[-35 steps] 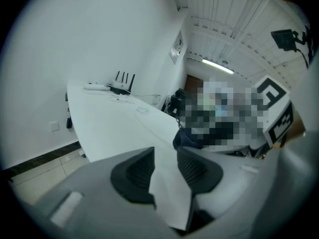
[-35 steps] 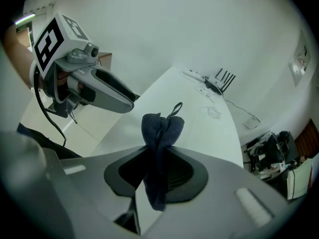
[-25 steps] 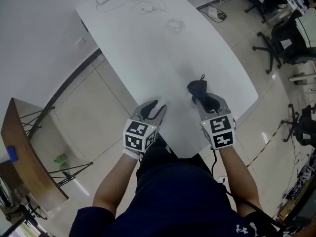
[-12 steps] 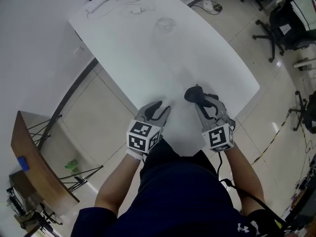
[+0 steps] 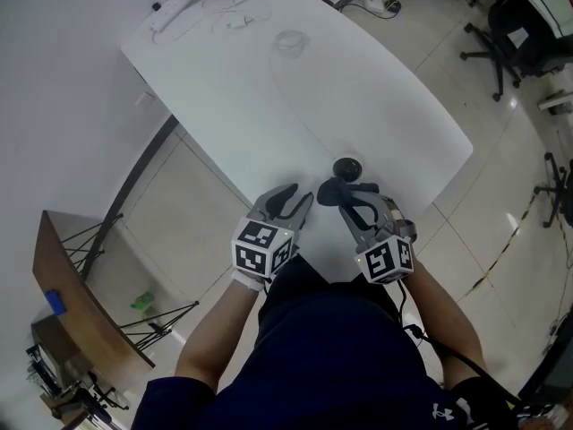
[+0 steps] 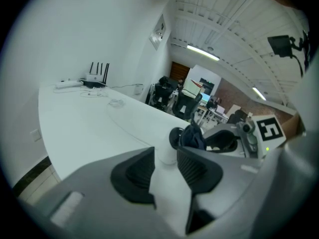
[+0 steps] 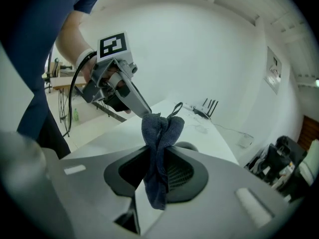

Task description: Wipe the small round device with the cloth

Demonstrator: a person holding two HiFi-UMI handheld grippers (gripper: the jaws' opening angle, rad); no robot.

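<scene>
My right gripper [image 5: 346, 199] has its jaws pinching the dark cloth [image 5: 329, 192], which hangs just beside the small round device [image 5: 347, 167] near the front edge of the worktop [image 5: 269, 97]. My left gripper [image 5: 292, 197] hovers alongside, jaws spread on nothing. I judge wiping not yet begun; next, press the cloth onto the device.

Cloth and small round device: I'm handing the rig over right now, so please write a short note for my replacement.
Right hand-held gripper: shut on the dark cloth, bunched end sticking out ahead.
Left hand-held gripper: open, empty, over the table.
Small round device: on the table near its front edge, just beyond the cloth; contact unclear.
Done: cloth in grip.
Left: wipe the device.
</scene>
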